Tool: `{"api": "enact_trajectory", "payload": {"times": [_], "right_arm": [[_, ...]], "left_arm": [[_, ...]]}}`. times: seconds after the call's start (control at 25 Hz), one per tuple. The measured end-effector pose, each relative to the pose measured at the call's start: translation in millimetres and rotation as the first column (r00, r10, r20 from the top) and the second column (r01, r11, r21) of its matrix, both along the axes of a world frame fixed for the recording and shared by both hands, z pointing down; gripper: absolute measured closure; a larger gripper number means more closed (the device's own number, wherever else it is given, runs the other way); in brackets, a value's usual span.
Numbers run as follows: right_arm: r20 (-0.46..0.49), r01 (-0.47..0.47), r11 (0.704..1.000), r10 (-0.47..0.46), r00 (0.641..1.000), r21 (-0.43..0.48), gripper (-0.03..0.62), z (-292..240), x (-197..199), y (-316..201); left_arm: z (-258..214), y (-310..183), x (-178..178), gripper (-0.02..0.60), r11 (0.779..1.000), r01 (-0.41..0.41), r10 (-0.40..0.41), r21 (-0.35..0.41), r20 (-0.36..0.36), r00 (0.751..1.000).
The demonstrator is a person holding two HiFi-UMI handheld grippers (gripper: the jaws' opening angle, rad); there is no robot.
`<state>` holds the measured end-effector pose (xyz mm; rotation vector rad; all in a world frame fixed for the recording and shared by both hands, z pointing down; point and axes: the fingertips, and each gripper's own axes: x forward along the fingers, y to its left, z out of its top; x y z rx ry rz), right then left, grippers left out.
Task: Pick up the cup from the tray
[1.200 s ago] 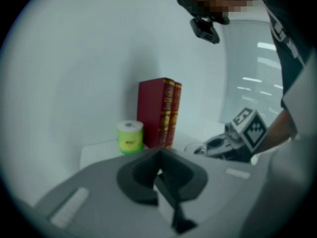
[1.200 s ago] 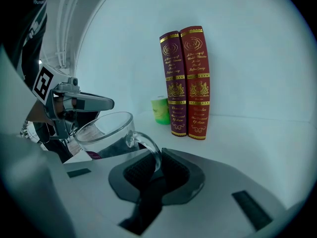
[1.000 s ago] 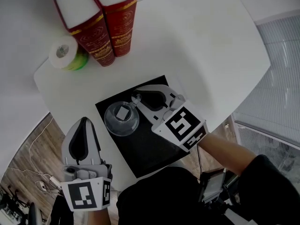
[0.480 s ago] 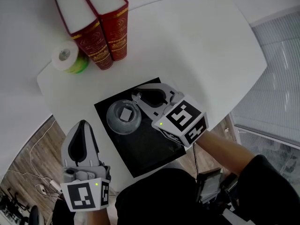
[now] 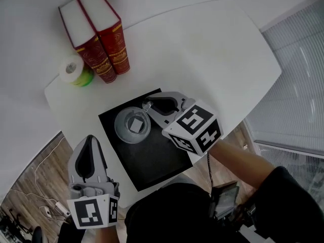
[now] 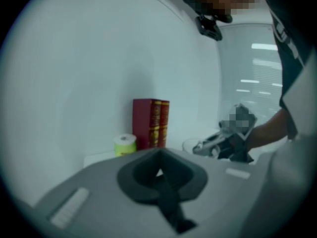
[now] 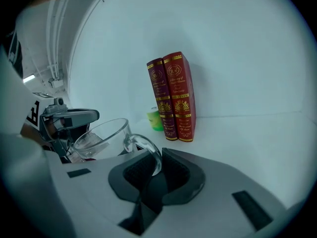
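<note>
1. While a person holds a two-jaw gripper in each hand, the right gripper point(image 7: 151, 163) pinches the curved handle point(image 7: 147, 148) of a clear glass cup point(image 5: 132, 126), its jaws closed partway onto the glass.
2. The cup is over the left part of a black tray point(image 5: 154, 158), near the front edge of a white table point(image 5: 202, 54).
3. The left gripper point(image 6: 159, 174) has its jaws together on nothing, and is held off the table's corner above a wood floor point(image 5: 30, 186).
4. Two red books point(image 5: 96, 34) stand at the far side, with a green and white tape roll point(image 5: 74, 70) just beside them.

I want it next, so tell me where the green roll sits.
Head view: the green roll stands near the table's far left edge, just left of the red books.
</note>
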<state>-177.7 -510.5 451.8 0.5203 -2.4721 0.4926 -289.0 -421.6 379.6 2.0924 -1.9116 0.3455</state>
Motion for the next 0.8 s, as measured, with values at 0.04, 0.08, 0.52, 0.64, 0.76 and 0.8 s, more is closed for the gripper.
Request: {"api": "enact_trajectory", "payload": {"times": [0.04,0.08,0.52,0.64,0.76,0.8], "right_arm": [[0.001,-0.001,1.0,0.001,1.0,-0.002,0.546,-2,2,1],[0.003,-0.002,1.0,0.002,1.0,-0.005,0.546,-4,4,1],[0.036,0.019,1.0,-0.019,0.999,-0.005,0.546,-44,30,25],[0.046,0.027,1.0,-0.027,0.999,-0.01,0.546,-45,31,27],[0.061,0.033,0.999,-0.032,0.998,-0.013,0.546,-54,34,33],[0.067,0.035,0.999,-0.034,0.997,-0.016,0.546,-58,35,35]], "left_arm": [[-2,1,3,0.578,1.0,0.001,-0.001,0.004,-0.002,1.0],[-4,3,6,0.579,1.0,0.001,-0.001,0.009,-0.001,1.0],[-47,28,37,0.578,0.996,0.009,-0.014,0.092,0.062,0.998],[-47,30,39,0.58,0.995,0.014,-0.021,0.098,0.072,0.997],[-53,37,42,0.578,0.994,0.018,-0.027,0.109,0.08,0.996],[-55,41,43,0.578,0.993,0.022,-0.031,0.113,0.082,0.996]]}}
